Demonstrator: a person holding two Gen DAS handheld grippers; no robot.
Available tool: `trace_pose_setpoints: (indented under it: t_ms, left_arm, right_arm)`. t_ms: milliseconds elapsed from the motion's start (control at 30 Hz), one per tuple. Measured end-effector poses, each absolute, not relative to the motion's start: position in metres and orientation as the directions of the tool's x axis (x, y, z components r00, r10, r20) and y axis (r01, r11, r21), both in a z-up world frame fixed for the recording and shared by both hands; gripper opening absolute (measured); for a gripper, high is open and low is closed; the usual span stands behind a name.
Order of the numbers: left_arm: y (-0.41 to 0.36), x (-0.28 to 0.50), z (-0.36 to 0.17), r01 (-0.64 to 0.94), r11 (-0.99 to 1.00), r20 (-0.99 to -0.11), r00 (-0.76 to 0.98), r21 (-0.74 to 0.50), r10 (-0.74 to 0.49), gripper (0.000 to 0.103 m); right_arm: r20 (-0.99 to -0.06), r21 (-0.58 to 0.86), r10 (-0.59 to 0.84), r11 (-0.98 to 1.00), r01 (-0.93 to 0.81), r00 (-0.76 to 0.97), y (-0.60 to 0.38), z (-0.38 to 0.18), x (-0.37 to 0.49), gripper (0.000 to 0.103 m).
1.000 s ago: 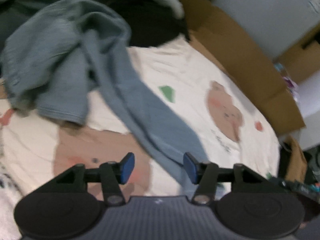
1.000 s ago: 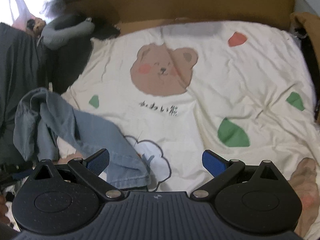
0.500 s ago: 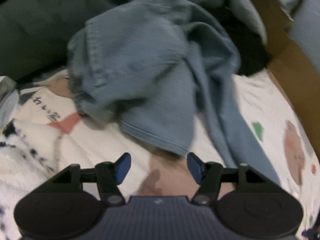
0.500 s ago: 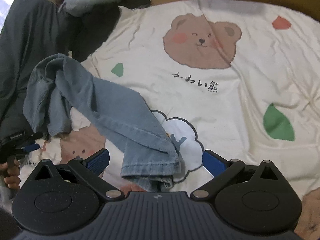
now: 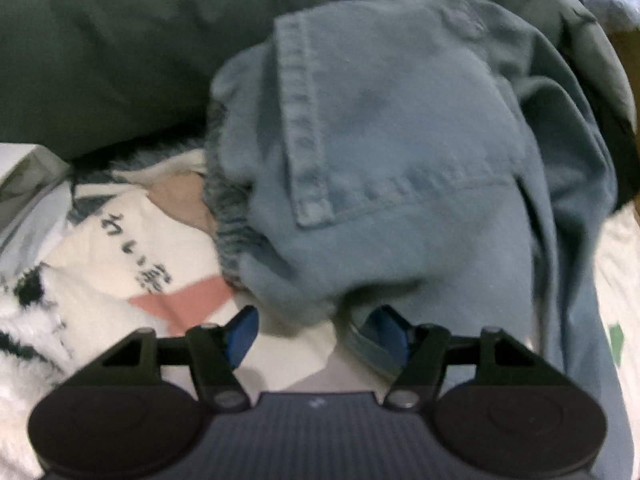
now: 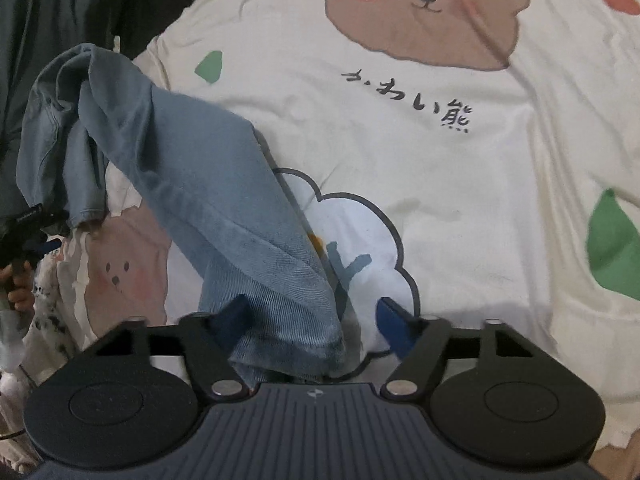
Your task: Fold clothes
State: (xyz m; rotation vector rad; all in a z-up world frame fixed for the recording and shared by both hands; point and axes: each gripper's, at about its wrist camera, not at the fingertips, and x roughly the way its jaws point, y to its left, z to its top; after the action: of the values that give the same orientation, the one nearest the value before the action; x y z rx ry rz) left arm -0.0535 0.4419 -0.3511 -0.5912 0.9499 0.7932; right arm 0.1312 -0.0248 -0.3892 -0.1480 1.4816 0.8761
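A pair of light blue denim trousers [image 5: 400,140] lies crumpled on a cream bear-print sheet [image 6: 440,200]. In the left wrist view the bunched waist end fills the frame, with a stitched pocket flap facing me. My left gripper [image 5: 314,320] hangs just over its lower edge; its jaws are opening, a fold of denim droops between them and the pads do not press it. In the right wrist view one trouser leg [image 6: 192,168] runs down to my right gripper [image 6: 312,312]. Its jaws are closing around the leg's hem, with the right pad still apart from the cloth.
A dark green blanket [image 5: 100,40] lies behind the trousers, also at the upper left [image 6: 52,8]. A fluffy white cloth with black marks [image 5: 24,320] and a pale box [image 5: 20,176] sit at the left. A hand [image 6: 16,292] shows at the left edge.
My left gripper swung from the trouser leg to the bunched waist end and dropped close to it. My right gripper sank onto the leg's hem, and its jaws narrowed from wide apart.
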Motion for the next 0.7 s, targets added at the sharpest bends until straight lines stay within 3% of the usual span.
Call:
trace_pose_setpoints:
  t_ms: [133, 167, 200, 233, 300, 400, 700]
  left_arm:
    - [0.452, -0.055, -0.352, -0.821, 0.563, -0.856, 0.357, -0.096, 0.374, 0.075]
    - [0.454, -0.054, -0.353, -0.823, 0.56, -0.85, 0.361, -0.097, 0.383, 0.073]
    - [0.456, -0.054, -0.352, -0.82, 0.564, -0.844, 0.367, -0.097, 0.39, 0.064]
    - [0.457, -0.054, -0.35, -0.815, 0.573, -0.839, 0.372, -0.09, 0.398, 0.06]
    - [0.457, -0.054, -0.345, -0.804, 0.592, -0.83, 0.37, -0.061, 0.418, 0.036]
    - [0.456, -0.057, -0.33, -0.792, 0.609, -0.816, 0.379, -0.043, 0.436, 0.021]
    - [0.453, -0.071, -0.264, -0.751, 0.66, -0.758, 0.429, 0.004, 0.492, 0.014]
  right_arm:
    - [-0.89, 0.444, 0.409, 0.67, -0.594, -0.203, -0.015, -0.396, 0.132, 0.031]
    - [-0.891, 0.442, 0.403, 0.667, -0.6, -0.208, -0.014, -0.396, 0.131, 0.015]
    - [-0.892, 0.44, 0.398, 0.662, -0.607, -0.214, -0.013, -0.396, 0.13, 0.008]
    - [-0.892, 0.441, 0.395, 0.649, -0.62, -0.222, -0.012, -0.394, 0.13, 0.006]
    - [-0.89, 0.442, 0.391, 0.614, -0.654, -0.234, -0.012, -0.387, 0.13, 0.003]
    - [-0.898, 0.423, 0.371, 0.575, -0.7, -0.238, -0.015, -0.374, 0.137, 0.001]
    - [-0.938, 0.328, 0.284, 0.554, -0.765, -0.197, -0.044, -0.335, 0.184, 0.001]
